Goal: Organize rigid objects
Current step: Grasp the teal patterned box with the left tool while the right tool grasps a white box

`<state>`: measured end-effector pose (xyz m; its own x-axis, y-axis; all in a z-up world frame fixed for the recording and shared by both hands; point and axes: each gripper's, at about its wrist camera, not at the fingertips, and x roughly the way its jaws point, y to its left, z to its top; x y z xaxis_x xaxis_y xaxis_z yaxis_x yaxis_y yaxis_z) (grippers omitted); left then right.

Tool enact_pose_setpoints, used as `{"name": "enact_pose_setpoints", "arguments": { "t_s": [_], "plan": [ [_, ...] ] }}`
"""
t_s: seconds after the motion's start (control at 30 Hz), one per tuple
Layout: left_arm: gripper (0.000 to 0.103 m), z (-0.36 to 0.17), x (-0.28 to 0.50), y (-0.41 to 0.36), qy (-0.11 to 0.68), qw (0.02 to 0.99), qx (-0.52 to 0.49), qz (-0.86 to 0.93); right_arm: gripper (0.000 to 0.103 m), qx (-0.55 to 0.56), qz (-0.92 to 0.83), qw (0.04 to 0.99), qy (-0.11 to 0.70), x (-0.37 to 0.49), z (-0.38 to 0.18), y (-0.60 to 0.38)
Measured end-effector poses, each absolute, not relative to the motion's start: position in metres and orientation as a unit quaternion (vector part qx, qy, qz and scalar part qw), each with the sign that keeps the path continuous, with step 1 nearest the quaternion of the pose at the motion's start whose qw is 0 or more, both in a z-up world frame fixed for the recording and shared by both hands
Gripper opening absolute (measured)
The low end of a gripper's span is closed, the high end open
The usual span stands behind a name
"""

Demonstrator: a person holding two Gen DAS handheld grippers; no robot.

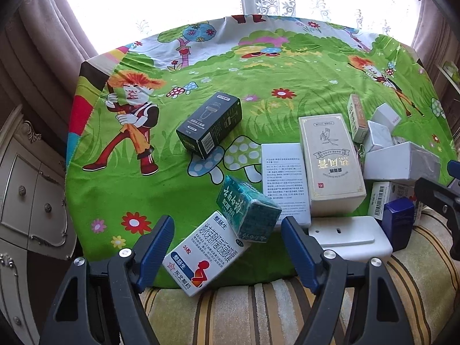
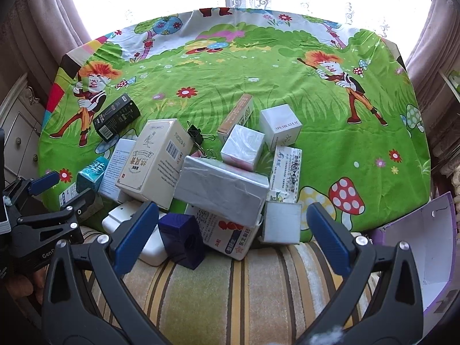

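Note:
A heap of small boxes lies at the near edge of a green cartoon cloth (image 1: 218,66). In the left wrist view my left gripper (image 1: 227,256) is open, its jaws on either side of a white medicine box (image 1: 204,256) with a teal box (image 1: 247,210) leaning on it. A black box (image 1: 210,123) lies apart, further back. A cream box (image 1: 330,164) rests on a white flat box (image 1: 284,178). In the right wrist view my right gripper (image 2: 233,235) is open and empty, just short of a silver-wrapped box (image 2: 221,187), a dark blue block (image 2: 181,238) and a second medicine box (image 2: 227,235).
White cube boxes (image 2: 280,126), a tall orange-edged box (image 2: 235,115) and black binder clips (image 2: 198,135) sit behind the heap. A white plastic piece (image 1: 350,235) lies on the striped cushion (image 2: 230,293). An open purple-edged carton (image 2: 417,247) stands at right. A white cabinet (image 1: 31,201) is at left.

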<state>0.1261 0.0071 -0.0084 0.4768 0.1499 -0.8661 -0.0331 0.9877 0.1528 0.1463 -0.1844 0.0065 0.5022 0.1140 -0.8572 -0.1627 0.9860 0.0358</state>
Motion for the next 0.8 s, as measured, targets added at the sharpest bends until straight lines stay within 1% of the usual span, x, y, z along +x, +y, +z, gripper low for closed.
{"name": "enact_pose_setpoints", "arguments": {
  "t_s": [0.1, 0.13, 0.17, 0.23, 0.27, 0.3, 0.33, 0.37, 0.43, 0.47, 0.53, 0.63, 0.8],
  "plan": [
    [0.067, -0.012, 0.131, 0.004, 0.512, 0.854, 0.069, 0.056, 0.103, -0.031, 0.072, 0.865, 0.496, 0.154, 0.003, -0.181],
    [0.062, -0.013, 0.131, 0.003, 0.514, 0.853, 0.072, 0.056, 0.103, -0.030, 0.069, 0.864, 0.497, 0.157, 0.002, -0.181],
    [0.058, -0.015, 0.132, 0.002, 0.515, 0.852, 0.073, 0.056, 0.103, -0.029, 0.068, 0.864, 0.497, 0.159, 0.001, -0.181],
    [0.046, -0.017, 0.133, 0.003, 0.519, 0.850, 0.069, 0.053, 0.100, -0.023, 0.068, 0.865, 0.498, 0.162, 0.000, -0.182],
    [0.042, -0.018, 0.133, 0.004, 0.521, 0.849, 0.065, 0.051, 0.093, -0.019, 0.068, 0.864, 0.499, 0.162, 0.000, -0.183],
    [0.033, -0.019, 0.133, 0.005, 0.524, 0.849, 0.059, 0.048, 0.084, -0.013, 0.069, 0.863, 0.501, 0.163, -0.001, -0.185],
    [0.026, -0.020, 0.133, 0.007, 0.525, 0.848, 0.053, 0.048, 0.079, -0.006, 0.069, 0.861, 0.504, 0.163, -0.002, -0.187],
    [0.024, -0.020, 0.132, 0.008, 0.525, 0.849, 0.047, 0.049, 0.073, 0.001, 0.068, 0.861, 0.505, 0.163, -0.003, -0.190],
    [0.017, -0.020, 0.130, 0.011, 0.523, 0.850, 0.035, 0.048, 0.073, 0.011, 0.072, 0.862, 0.501, 0.162, -0.003, -0.192],
    [0.015, -0.020, 0.130, 0.012, 0.522, 0.851, 0.030, 0.046, 0.073, 0.015, 0.074, 0.863, 0.499, 0.161, -0.003, -0.193],
    [0.008, -0.019, 0.128, 0.014, 0.520, 0.853, 0.021, 0.045, 0.072, 0.022, 0.077, 0.867, 0.492, 0.158, -0.001, -0.196],
    [0.003, -0.018, 0.125, 0.021, 0.515, 0.856, -0.001, 0.045, 0.072, 0.036, 0.081, 0.875, 0.476, 0.153, 0.003, -0.201],
    [0.001, -0.016, 0.122, 0.032, 0.508, 0.859, -0.035, 0.045, 0.072, 0.042, 0.083, 0.886, 0.454, 0.146, 0.010, -0.204]
  ]
}}
